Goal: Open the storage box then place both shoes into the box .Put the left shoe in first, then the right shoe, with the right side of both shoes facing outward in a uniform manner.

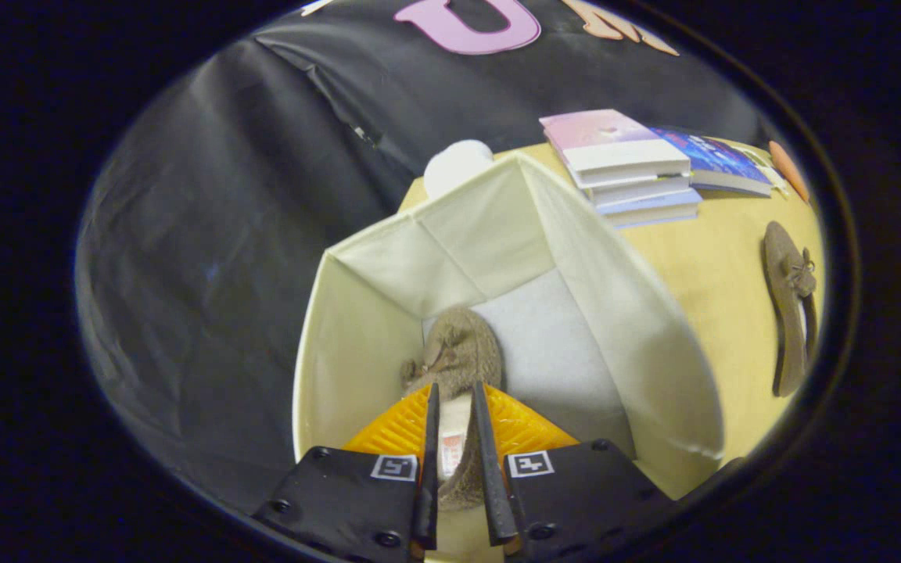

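**Q.** What are your fingers doing, and where is the shoe?

**A.** Your gripper (457,407) is clamped on the first shoe (458,356): both fingers press its sides near the heel opening, and the toe points away from you toward 12 o'clock. The shoe hangs inside the open storage box (357,336), its toe low against the pale floor near the far-left corner.

**Q.** Which relation governs your next move?

**A.** The shoe's long axis runs straight ahead along your fingers, roughly parallel to the box's left wall, which lies close at 9 o'clock. Open floor remains at 2 o'clock, so judge whether the shoe should settle against the left wall to leave room beside it.

**Q.** Where is the other shoe?

**A.** The second shoe (791,309) lies on its side on the wooden table (708,266), outside the box at 3 o'clock, well apart from your fingers. A stack of books (622,168) sits beyond it at 1 o'clock.
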